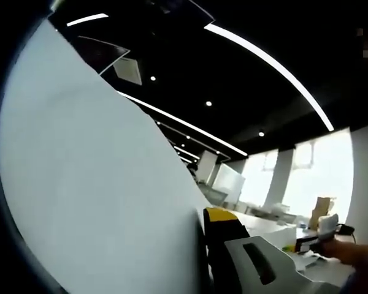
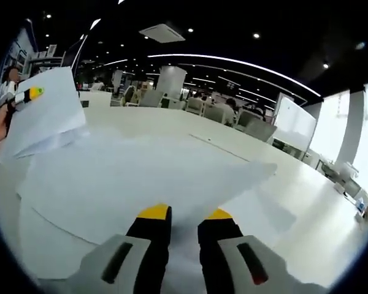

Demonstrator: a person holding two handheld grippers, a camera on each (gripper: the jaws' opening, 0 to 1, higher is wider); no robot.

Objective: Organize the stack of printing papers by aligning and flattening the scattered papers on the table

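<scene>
— Status of the papers (image 2: 141,177)?

— Scattered across the table (image 2: 306,184). My right gripper (image 2: 184,214) pinches the near edge of one sheet, presumably to drag it square. My left gripper (image 2: 29,94) holds a raised sheet (image 1: 92,184) clear near the table's far-left edge.

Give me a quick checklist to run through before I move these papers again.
1. Left gripper holds a raised sheet: ok.
2. Right gripper fingers over the loose papers: ok.
3. Right grip on a paper: cannot tell.
4. Papers aligned: not ok, edges fan out.
5. Papers flat on the table: not ok, one is lifted.
6. Table space to the right: ok.
</scene>
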